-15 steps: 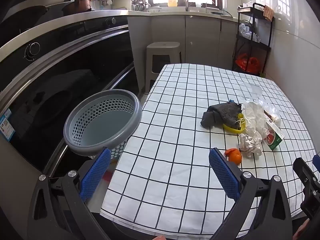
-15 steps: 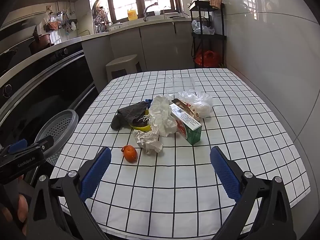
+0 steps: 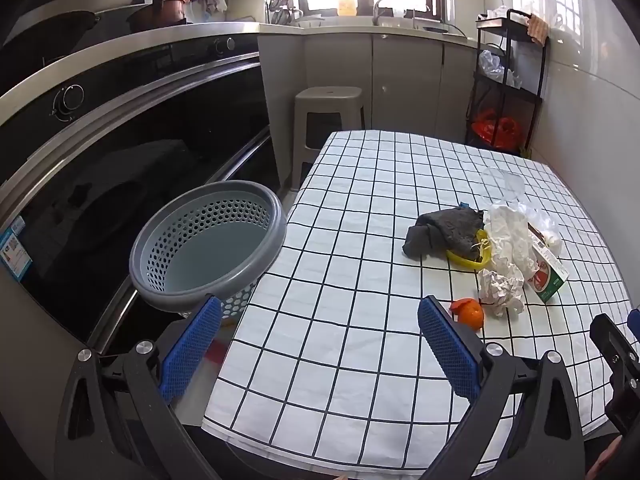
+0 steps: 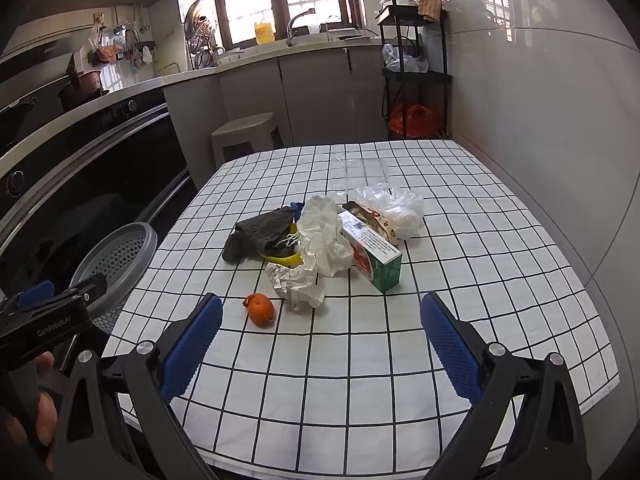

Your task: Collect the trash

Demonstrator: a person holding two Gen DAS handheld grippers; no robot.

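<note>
Trash lies in a loose heap on the checked tablecloth (image 4: 460, 280), toward the middle of the table and a little to the right as the left wrist view shows it. Nearest the grippers is an orange peel (image 4: 261, 309) lying alone, just near of a crumpled paper ball (image 4: 298, 282). Beyond the ball a white crumpled wrapper (image 4: 322, 236) leans against a green and white carton (image 4: 376, 254) that lies on its side, and behind the carton sits a clear plastic bag (image 4: 394, 210). To the left of the wrapper a dark grey cloth (image 4: 260, 232) drapes over a yellow ring-shaped item (image 4: 282, 257), and farther back stands a clear plastic container (image 4: 360, 172). The right gripper (image 4: 320, 344) hovers over the near part of the table with its jaws spread wide and nothing between them; the peel sits just beyond its left blue pad, and the rest of the heap lies farther off, ahead of the gap. The left gripper (image 3: 320, 346) is likewise spread wide and empty, over the near left part of the cloth; in its view the orange peel (image 3: 468, 313) lies just past its right pad and the heap is off to the right. A grey perforated basket (image 3: 208, 240) stands off the table's left edge, just beyond the left gripper's left pad.
</note>
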